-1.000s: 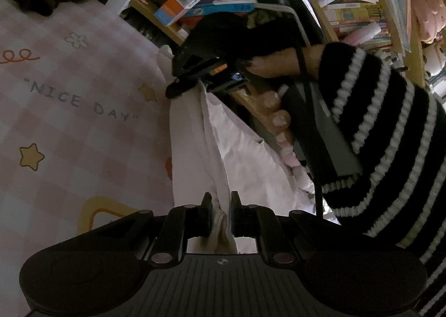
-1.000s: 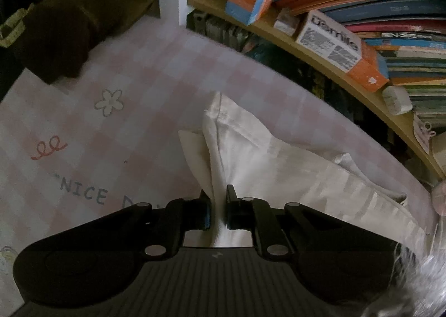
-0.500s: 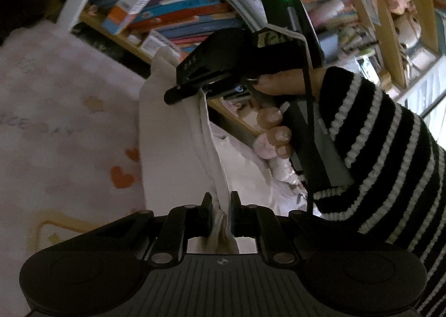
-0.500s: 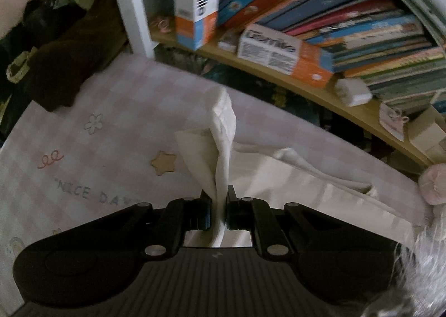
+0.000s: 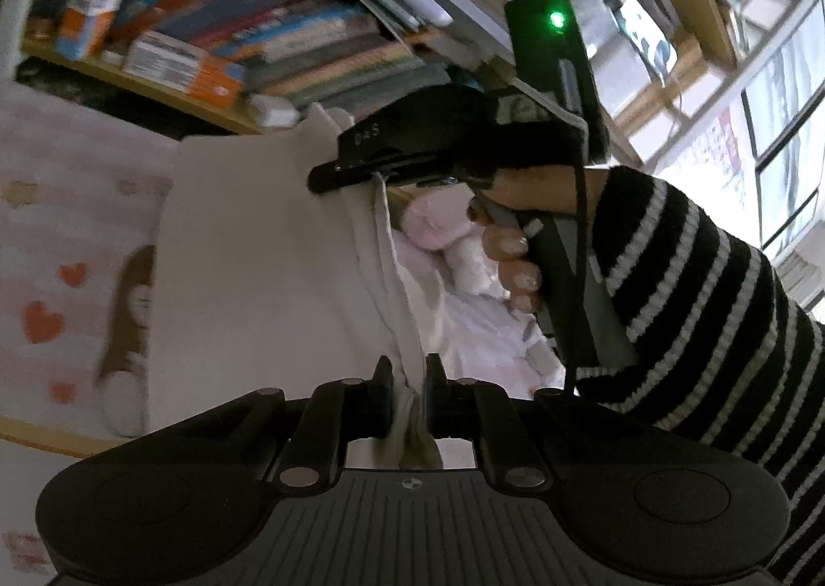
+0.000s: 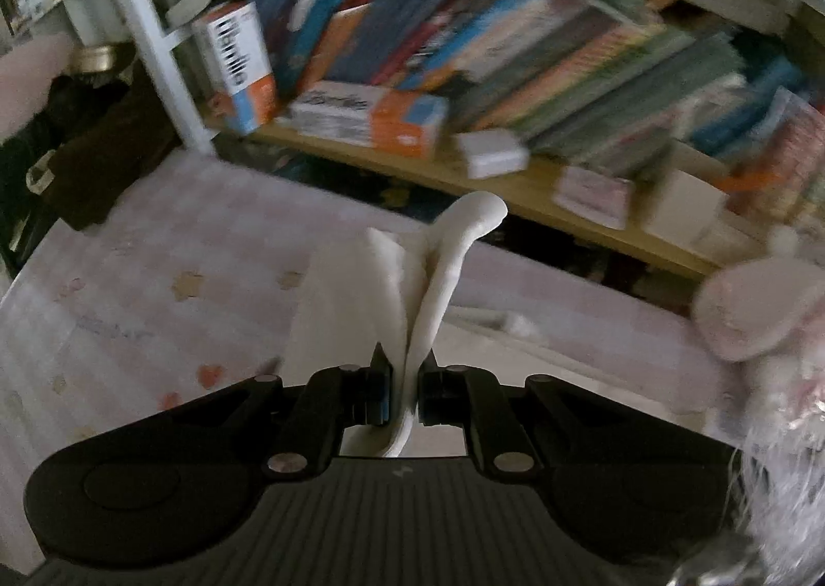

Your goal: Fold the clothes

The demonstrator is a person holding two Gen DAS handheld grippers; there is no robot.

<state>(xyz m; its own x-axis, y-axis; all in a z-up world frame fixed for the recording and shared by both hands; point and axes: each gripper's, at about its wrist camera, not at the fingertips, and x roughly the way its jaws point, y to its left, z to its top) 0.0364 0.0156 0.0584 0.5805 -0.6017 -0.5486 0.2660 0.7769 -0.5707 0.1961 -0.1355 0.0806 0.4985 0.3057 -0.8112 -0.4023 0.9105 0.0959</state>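
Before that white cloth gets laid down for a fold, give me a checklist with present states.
1. Left gripper clamped on the white garment: ok.
2. Right gripper clamped on it: ok; fabric sits between the fingers.
3. Edge taut between the grippers: cannot tell; it looks fairly straight.
4. Garment lifted off the pink checked sheet: cannot tell; its lower edge is hidden.
5. Landing area free: cannot tell; a pink plush toy lies to the right.
6. Sharp view: not ok, blurred.

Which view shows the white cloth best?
Left wrist. There the white cloth hangs as a broad panel between the left gripper and right gripper, both clamped on it. The right wrist view shows only a blurred bunched edge.
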